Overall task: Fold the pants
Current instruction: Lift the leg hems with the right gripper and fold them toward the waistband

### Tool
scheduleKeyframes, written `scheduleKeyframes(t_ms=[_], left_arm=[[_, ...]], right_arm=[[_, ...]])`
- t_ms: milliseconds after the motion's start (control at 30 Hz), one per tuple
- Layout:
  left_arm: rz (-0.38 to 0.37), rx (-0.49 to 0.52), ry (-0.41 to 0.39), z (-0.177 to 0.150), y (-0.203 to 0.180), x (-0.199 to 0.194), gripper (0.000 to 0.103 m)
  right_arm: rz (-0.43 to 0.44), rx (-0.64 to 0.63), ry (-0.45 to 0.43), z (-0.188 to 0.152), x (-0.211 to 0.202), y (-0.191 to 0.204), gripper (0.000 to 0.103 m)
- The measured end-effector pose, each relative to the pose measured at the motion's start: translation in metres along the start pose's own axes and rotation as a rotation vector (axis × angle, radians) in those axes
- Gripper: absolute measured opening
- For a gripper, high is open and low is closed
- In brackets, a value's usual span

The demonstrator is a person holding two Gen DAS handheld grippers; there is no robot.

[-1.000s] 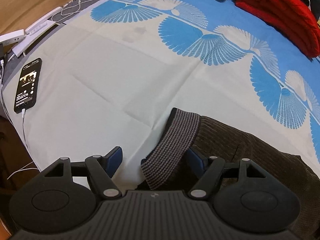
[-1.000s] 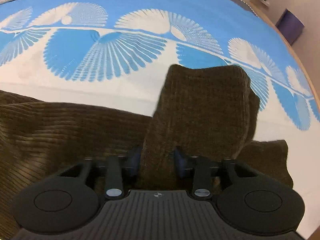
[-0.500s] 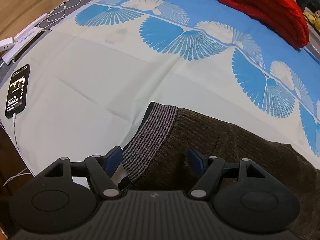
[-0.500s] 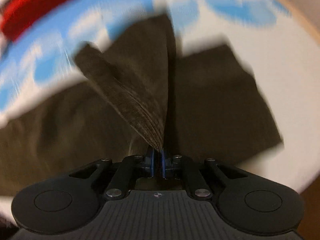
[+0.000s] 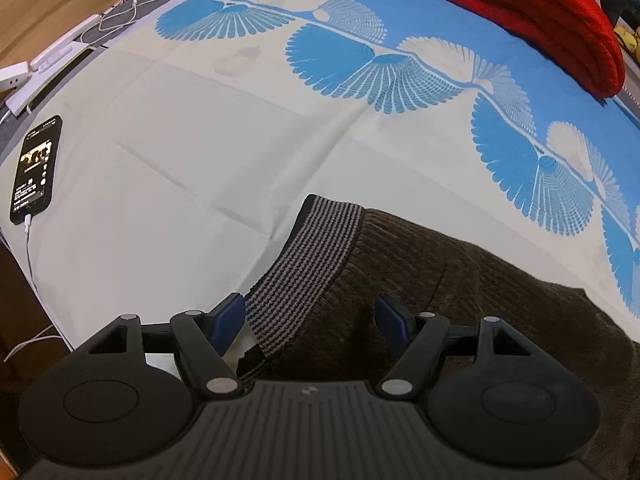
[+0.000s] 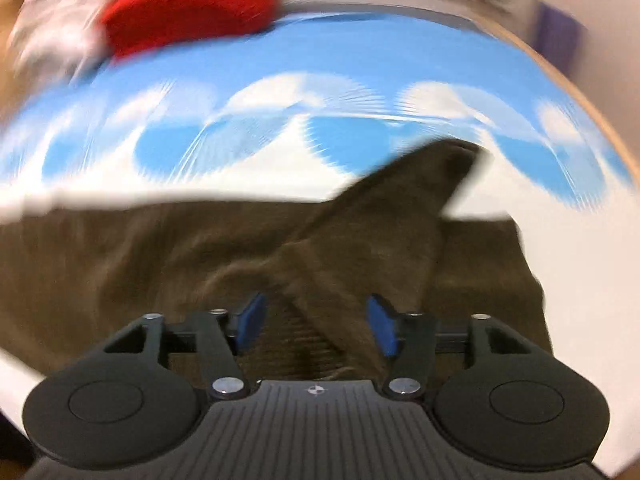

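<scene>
In the left wrist view, the dark brown ribbed corduroy pants (image 5: 460, 280) are seen lying near the bed's near edge on the cream and blue fan-patterned bedsheet (image 5: 200, 140), the grey-striped knit waistband (image 5: 308, 264) turned up. The left gripper (image 5: 310, 318) is held apart over that waistband, with nothing pinched.

In the blurred right wrist view, a raised fold of the pants (image 6: 384, 240) is seen between the right gripper (image 6: 312, 324), whose jaws are opening; the pads look clear of it. The fold is judged begun, with flattening and further folds left.
</scene>
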State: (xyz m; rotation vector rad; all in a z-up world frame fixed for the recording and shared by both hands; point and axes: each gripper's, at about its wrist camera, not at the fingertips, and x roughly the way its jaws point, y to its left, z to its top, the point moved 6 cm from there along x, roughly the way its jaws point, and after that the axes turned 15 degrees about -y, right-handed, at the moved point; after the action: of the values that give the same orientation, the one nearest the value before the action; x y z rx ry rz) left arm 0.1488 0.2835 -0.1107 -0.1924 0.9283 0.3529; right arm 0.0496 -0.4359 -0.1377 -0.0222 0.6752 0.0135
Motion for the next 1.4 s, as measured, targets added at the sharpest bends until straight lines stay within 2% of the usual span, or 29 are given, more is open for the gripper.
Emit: scheduleKeyframes(t_ms=[167, 200, 233, 300, 367, 467, 533, 567, 600, 633, 700, 767, 833, 867, 900, 933, 1000, 1067, 1100, 1200, 1267, 1300, 1367, 1400], left_arm=[[-0.009, 0.001, 0.033, -0.001, 0.001, 0.008, 0.080], [-0.012, 0.008, 0.048, -0.003, 0.000, 0.010, 0.080], [-0.014, 0.014, 0.063, -0.004, 0.000, 0.012, 0.080], [-0.029, 0.010, 0.098, -0.009, 0.001, 0.016, 0.080], [-0.033, 0.012, 0.128, -0.012, 0.001, 0.020, 0.080], [-0.014, 0.049, 0.136, -0.013, 0.001, 0.024, 0.080], [-0.012, 0.068, 0.148, -0.014, -0.001, 0.026, 0.078], [-0.018, 0.078, 0.146, -0.015, -0.003, 0.026, 0.061], [-0.010, 0.098, 0.134, -0.015, -0.005, 0.026, 0.039], [0.018, 0.122, 0.114, -0.014, -0.005, 0.024, 0.029], [0.010, 0.112, 0.066, -0.007, -0.004, 0.018, 0.020], [-0.016, 0.080, -0.009, 0.004, -0.004, 0.004, 0.018], [-0.034, 0.097, -0.070, 0.011, -0.005, -0.010, 0.018], [-0.037, 0.101, -0.067, 0.010, -0.003, -0.012, 0.018], [-0.030, 0.109, -0.030, 0.005, 0.000, -0.009, 0.019], [-0.022, 0.108, 0.016, -0.001, 0.004, -0.002, 0.019], [-0.024, 0.110, 0.101, -0.011, 0.009, 0.009, 0.022], [-0.020, 0.151, 0.119, -0.015, 0.008, 0.008, 0.028], [-0.015, 0.164, 0.101, -0.013, 0.008, 0.004, 0.029], [-0.023, 0.151, 0.009, 0.001, 0.008, -0.013, 0.032], [-0.029, 0.157, -0.100, 0.012, 0.005, -0.030, 0.035], [-0.057, 0.172, -0.142, 0.015, -0.001, -0.036, 0.035], [-0.129, 0.210, -0.151, 0.014, -0.016, -0.039, 0.035], [-0.181, 0.244, -0.121, 0.007, -0.025, -0.036, 0.035]], right_arm=[[-0.053, -0.322, 0.061, -0.015, 0.030, 0.031, 0.058], [-0.086, -0.357, 0.065, -0.015, 0.035, 0.030, 0.053], [-0.134, -0.364, 0.057, -0.013, 0.037, 0.023, 0.041], [-0.204, -0.284, 0.043, 0.000, 0.029, 0.004, 0.031], [-0.287, -0.142, 0.014, 0.012, 0.020, -0.026, 0.021], [-0.381, 0.114, -0.035, 0.018, -0.004, -0.075, 0.015], [-0.436, 0.293, -0.047, 0.009, -0.019, -0.109, 0.011], [-0.459, 0.379, -0.045, 0.001, -0.023, -0.123, 0.011], [-0.475, 0.472, -0.041, -0.007, -0.029, -0.136, 0.010], [-0.480, 0.578, -0.041, -0.016, -0.034, -0.149, 0.009], [-0.462, 0.790, -0.076, -0.033, -0.049, -0.168, 0.007], [-0.439, 0.902, -0.139, -0.037, -0.063, -0.175, 0.007], [-0.410, 0.939, -0.214, -0.031, -0.078, -0.174, 0.006], [-0.396, 0.959, -0.239, -0.029, -0.085, -0.172, 0.006], [-0.415, 0.962, -0.216, -0.033, -0.088, -0.171, 0.006], [-0.457, 0.964, -0.151, -0.044, -0.082, -0.175, 0.006], [-0.533, 1.119, 0.061, -0.093, -0.071, -0.184, 0.006], [-0.561, 1.259, 0.178, -0.129, -0.065, -0.190, 0.007], [-0.558, 1.276, 0.174, -0.132, -0.064, -0.193, 0.007], [-0.539, 1.186, 0.145, -0.116, -0.061, -0.191, 0.010], [-0.565, 1.144, 0.122, -0.110, -0.062, -0.193, 0.023], [-0.584, 1.123, 0.107, -0.107, -0.067, -0.192, 0.025], [-0.619, 1.081, 0.080, -0.101, -0.069, -0.196, 0.025], [-0.643, 1.059, 0.068, -0.096, -0.069, -0.201, 0.025]])
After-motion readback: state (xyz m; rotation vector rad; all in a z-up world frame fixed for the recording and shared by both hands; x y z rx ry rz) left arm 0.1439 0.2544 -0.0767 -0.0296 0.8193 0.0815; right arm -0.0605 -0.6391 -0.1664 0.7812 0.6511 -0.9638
